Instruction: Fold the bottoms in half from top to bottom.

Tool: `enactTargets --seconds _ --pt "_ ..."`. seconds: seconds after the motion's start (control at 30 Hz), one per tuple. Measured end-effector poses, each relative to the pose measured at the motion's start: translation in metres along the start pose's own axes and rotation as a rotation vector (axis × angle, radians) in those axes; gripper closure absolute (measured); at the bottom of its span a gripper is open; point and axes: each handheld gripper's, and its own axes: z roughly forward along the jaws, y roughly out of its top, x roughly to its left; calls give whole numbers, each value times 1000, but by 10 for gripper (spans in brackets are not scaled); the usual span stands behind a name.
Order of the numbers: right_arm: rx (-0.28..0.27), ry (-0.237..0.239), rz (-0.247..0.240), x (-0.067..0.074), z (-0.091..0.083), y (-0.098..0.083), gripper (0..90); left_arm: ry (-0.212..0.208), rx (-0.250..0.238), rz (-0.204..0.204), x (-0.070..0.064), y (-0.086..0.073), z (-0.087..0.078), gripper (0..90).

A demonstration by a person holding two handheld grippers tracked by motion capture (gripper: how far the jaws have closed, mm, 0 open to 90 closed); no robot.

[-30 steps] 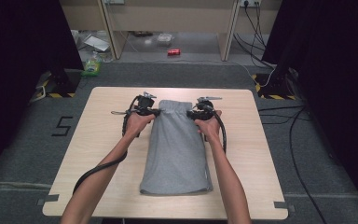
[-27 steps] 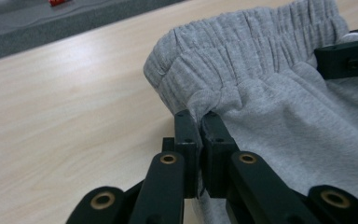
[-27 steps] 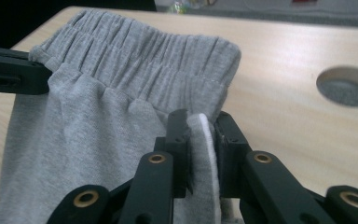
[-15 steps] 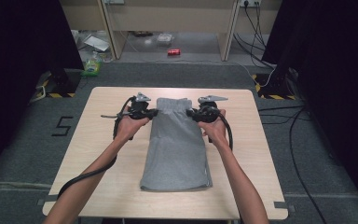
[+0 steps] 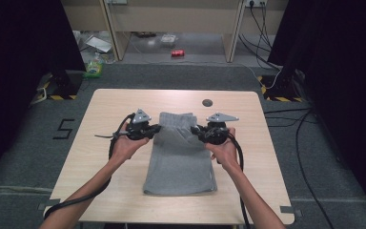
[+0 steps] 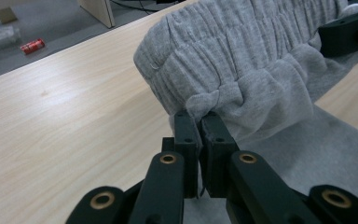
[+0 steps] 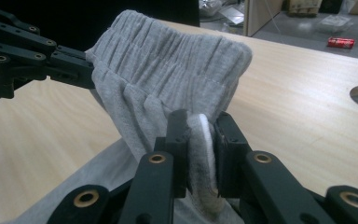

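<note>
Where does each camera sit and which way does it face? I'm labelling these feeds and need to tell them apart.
High view: above the person's side, looking forward and down on the table; both forearms, left tool, right tool.
Left gripper view: rides the left tool, looking along its jaws at the grey sweatpants.
Right gripper view: rides the right tool, jaws clamping the waistband.
Both gripper views share the red can on the floor.

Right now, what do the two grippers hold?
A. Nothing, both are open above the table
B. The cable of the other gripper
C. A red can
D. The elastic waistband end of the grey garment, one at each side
D: the left gripper and the right gripper are each shut on gathered waistband fabric of the grey garment, lifted off the table.
</note>
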Motion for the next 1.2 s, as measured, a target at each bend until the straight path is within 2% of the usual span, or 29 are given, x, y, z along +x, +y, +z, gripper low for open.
enactTargets --seconds 0.1,0.27,0.4,0.53,0.63,0.77,0.9,1.07,1.2 --pt "9 -1 -11 8 -8 -9 787 -32 -16 -8 -8 -11 -8 858" --pt "19 4 -41 20 -19 -28 787 -74 -12 -1 -23 -34 -18 853" --pt "26 7 -58 30 -24 -43 786 -111 -16 -19 -31 -54 -22 845" --pt "39 -1 -89 39 -29 -58 774 -140 4 -17 -38 -71 -24 817" --pt "57 2 -82 42 -30 -66 754 -157 17 -24 -43 -80 -23 781" --pt "83 23 -80 44 -32 -72 703 -170 23 -35 -44 -85 -23 721" --pt "67 47 -65 47 -39 -70 673 -187 17 -51 -44 -84 -26 635" --pt "49 77 -43 50 -45 -67 656 -215 2 -59 -44 -77 -36 611" --pt "27 90 -22 50 -46 -61 649 -227 -31 -98 -38 -70 -41 603"
